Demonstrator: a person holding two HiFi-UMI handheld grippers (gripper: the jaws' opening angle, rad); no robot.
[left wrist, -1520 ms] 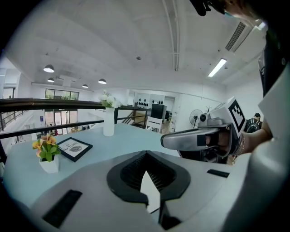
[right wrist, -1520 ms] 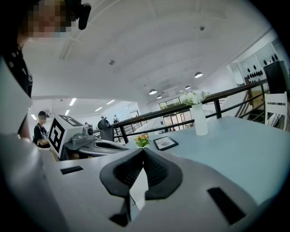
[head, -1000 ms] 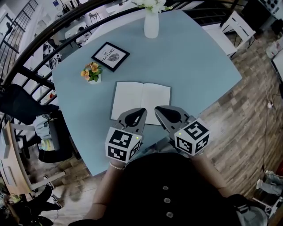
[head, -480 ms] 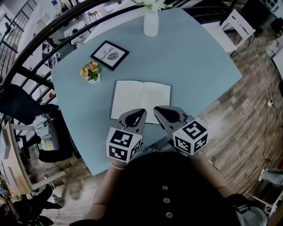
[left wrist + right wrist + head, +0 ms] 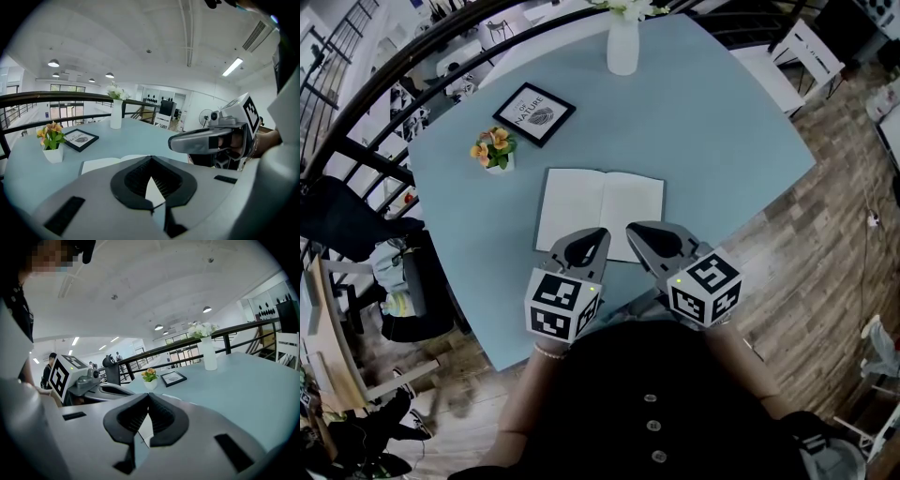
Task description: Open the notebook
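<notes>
The notebook [image 5: 600, 211] lies open and flat on the light blue table [image 5: 722, 141], showing two blank white pages. My left gripper [image 5: 600, 234] hovers over the near edge of its left page, shut with nothing between the jaws. Right beside it, my right gripper [image 5: 633, 230] is over the near edge of the right page, also shut and empty. In the left gripper view the closed jaws [image 5: 151, 158] point across the notebook [image 5: 101, 164], with the right gripper alongside. The right gripper view shows its own jaws [image 5: 149, 394] meeting at the tips.
A white vase with flowers [image 5: 622, 45] stands at the table's far edge. A black-framed picture [image 5: 534, 114] and a small pot of orange flowers [image 5: 495, 152] sit beyond the notebook on the left. A dark railing [image 5: 356, 141] runs along the left; wooden floor lies to the right.
</notes>
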